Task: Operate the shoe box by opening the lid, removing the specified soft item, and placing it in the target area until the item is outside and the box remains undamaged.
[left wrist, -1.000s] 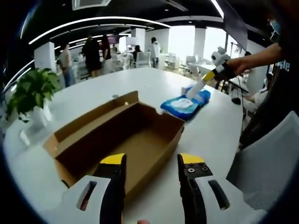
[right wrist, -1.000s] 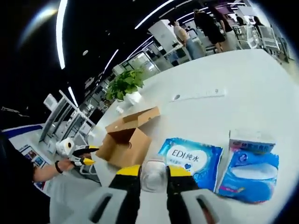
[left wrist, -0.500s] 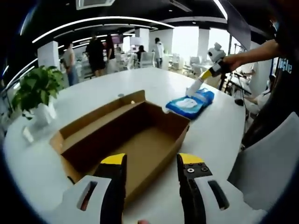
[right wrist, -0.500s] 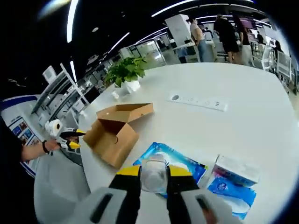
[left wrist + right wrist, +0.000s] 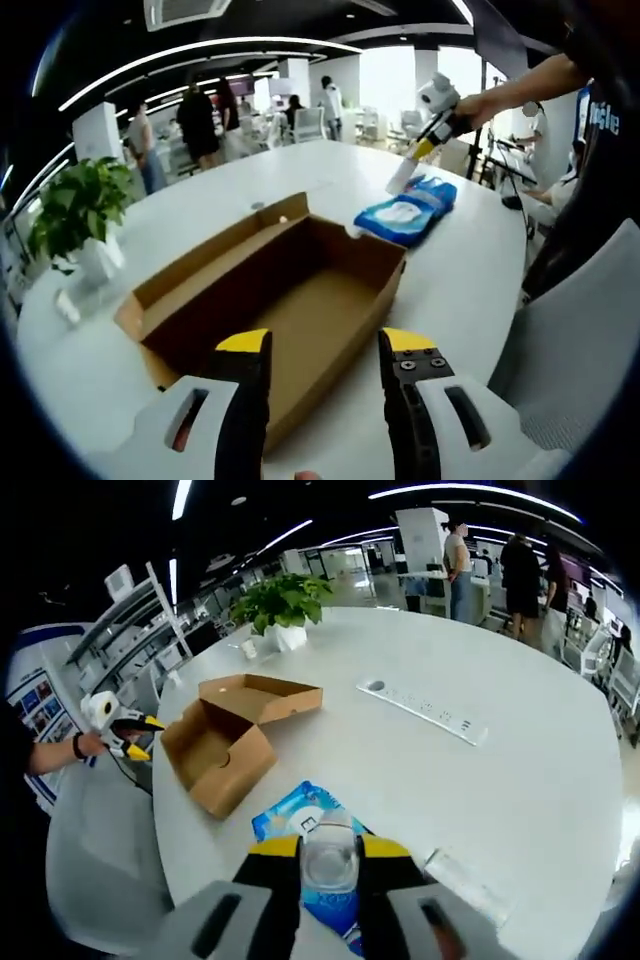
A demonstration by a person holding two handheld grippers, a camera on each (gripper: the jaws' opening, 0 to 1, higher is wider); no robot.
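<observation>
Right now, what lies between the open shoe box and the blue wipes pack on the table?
Nothing: in the left gripper view, only bare white table separates the shoe box from the wipes pack. The right gripper view agrees.

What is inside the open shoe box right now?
The shoe box shows only bare cardboard floor and walls, in the left gripper view; its lid is folded back. The near wall hides the closest strip of floor, and the left gripper hangs before it.
</observation>
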